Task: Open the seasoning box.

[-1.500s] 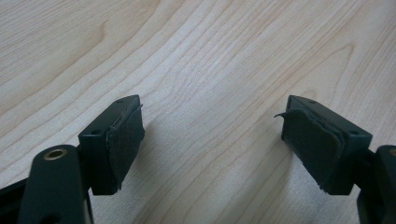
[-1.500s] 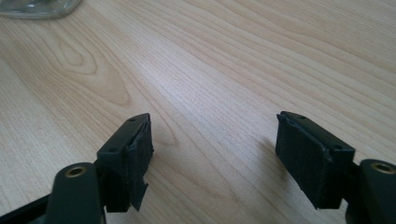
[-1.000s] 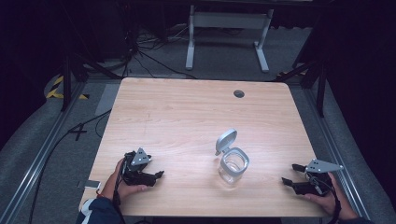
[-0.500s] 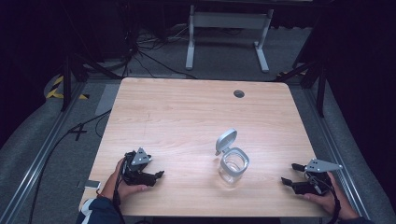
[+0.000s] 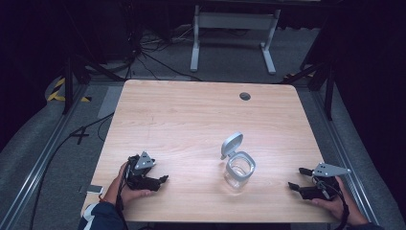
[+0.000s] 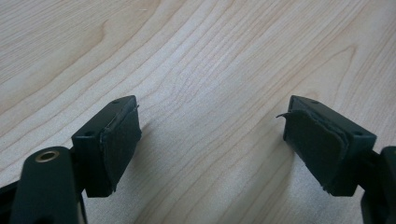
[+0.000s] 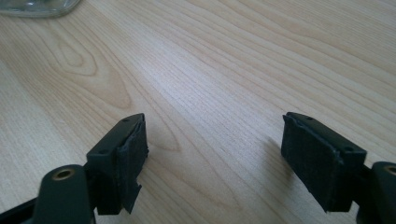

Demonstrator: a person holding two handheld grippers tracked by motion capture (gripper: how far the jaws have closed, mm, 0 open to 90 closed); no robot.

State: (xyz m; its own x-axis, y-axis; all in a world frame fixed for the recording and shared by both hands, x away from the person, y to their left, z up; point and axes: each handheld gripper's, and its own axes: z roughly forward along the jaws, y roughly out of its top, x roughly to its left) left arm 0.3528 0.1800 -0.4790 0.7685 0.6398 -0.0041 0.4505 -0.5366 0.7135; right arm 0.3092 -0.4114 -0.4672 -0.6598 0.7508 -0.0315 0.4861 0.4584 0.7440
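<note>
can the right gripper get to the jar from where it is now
Probably yes. The right hand-held gripper is open, holds nothing, and bare table lies between it and the jar, whose lid stands open on the far side.

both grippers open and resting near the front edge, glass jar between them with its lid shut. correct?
Not quite: the lid isn't shut. The high view shows it flipped up, standing open at the back of the glass jar. The rest holds: the left gripper and right gripper are both open near the front edge of the table, with the jar between them.
</note>
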